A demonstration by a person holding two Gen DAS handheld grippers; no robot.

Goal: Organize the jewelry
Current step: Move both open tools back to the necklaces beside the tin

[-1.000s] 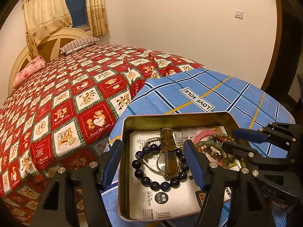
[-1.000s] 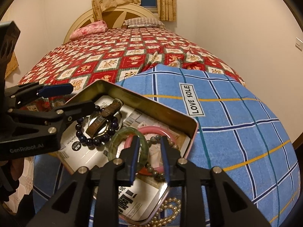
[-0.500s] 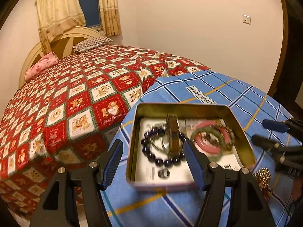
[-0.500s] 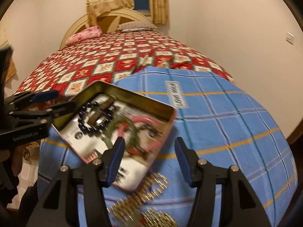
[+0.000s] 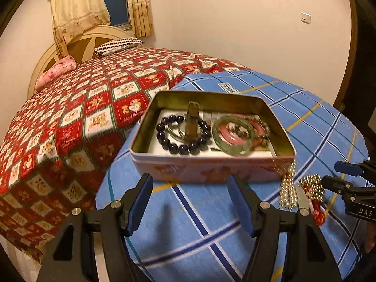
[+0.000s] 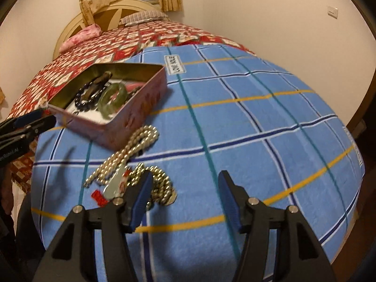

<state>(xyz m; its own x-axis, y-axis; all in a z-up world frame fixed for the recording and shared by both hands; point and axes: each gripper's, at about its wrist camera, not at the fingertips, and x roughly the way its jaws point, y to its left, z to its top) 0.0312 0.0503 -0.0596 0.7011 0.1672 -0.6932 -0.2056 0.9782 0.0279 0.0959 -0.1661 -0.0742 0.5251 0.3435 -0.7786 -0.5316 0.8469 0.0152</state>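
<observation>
Lying just left of the right tongs (image 6: 184, 201), the gold bead necklace (image 6: 131, 159) strings away toward the tin (image 6: 141, 108). Both tongs gape empty; the left tongs (image 5: 190, 205) sit farther, facing the tin's near wall.

Red patchwork bedspread (image 5: 77, 122), striped pillow (image 5: 118, 44), pink pillow (image 5: 56, 71), yellow curtains (image 5: 77, 7)

a bedroom in a home: bed (image 5: 101, 98) w/ red patchwork quilt, arched headboard (image 5: 77, 44), pillows (image 5: 117, 44), curtained window (image 5: 112, 2), plain walls w/ light switch (image 5: 306, 17).
</observation>
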